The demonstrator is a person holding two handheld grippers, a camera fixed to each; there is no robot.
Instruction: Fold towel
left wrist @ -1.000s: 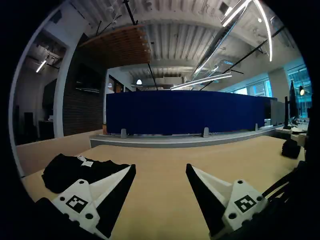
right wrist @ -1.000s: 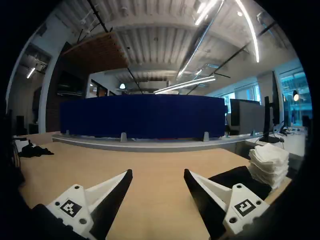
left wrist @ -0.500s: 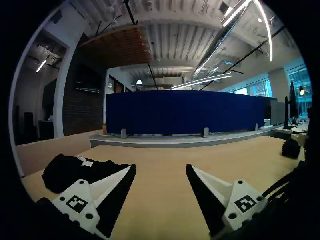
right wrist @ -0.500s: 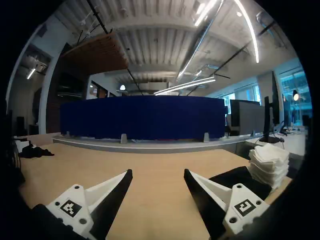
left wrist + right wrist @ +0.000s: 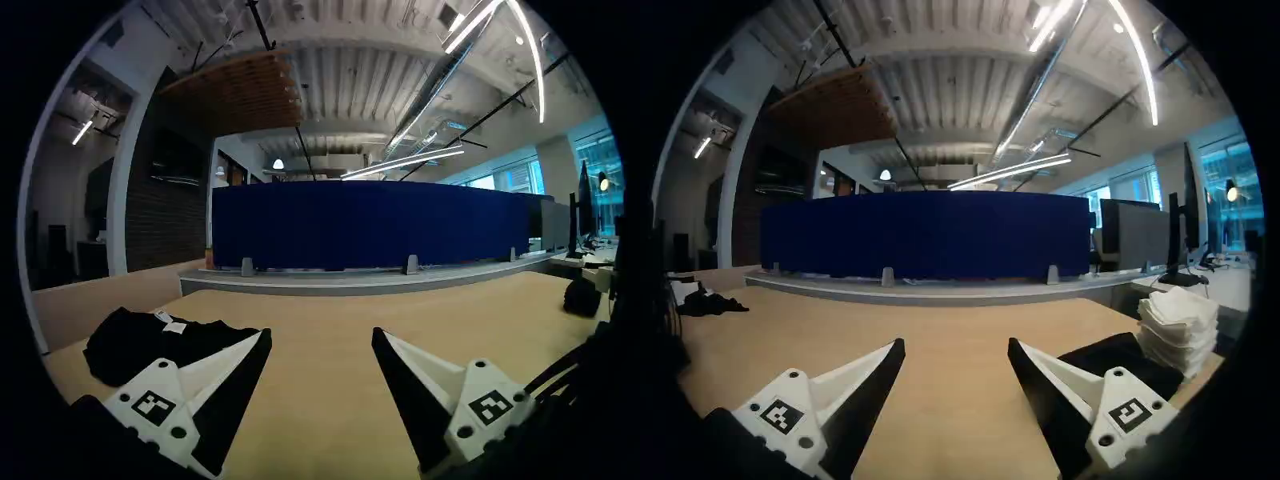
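Left gripper: I see the left gripper (image 5: 321, 330) with its two fingers spread wide, a broad gap between the tips and nothing held. Bare tabletop shows in the gap.
Right gripper: the right gripper (image 5: 956, 341) stands the same way, fingers wide apart, gripping nothing.
Height: both pairs of fingers sit low over the wooden table (image 5: 336, 308). I cannot tell whether they touch it.
Towel, left gripper view: a black towel (image 5: 132, 344) lies in a loose, rumpled fold near the table's left edge. It is just behind the left-hand finger, which hides part of it. A white tag (image 5: 173, 326) shows on its top.
Towels, right gripper view: a stack of white towels (image 5: 1178, 326), folded, stands at the right edge of the table. A flat black cloth (image 5: 1120, 352) lies just beside it, partly hidden behind the right-hand finger. I cannot tell whether the two touch.
Other cloth: a crumpled dark cloth (image 5: 708, 302) lies at the far left of the table in the right gripper view, well apart from the stack. A dark bundle (image 5: 582, 296) sits at the far right in the left gripper view. I cannot make out what it is.
Surroundings: a blue partition (image 5: 360, 224) runs along the far side of the table. A monitor (image 5: 1174, 232) stands beyond the stack.
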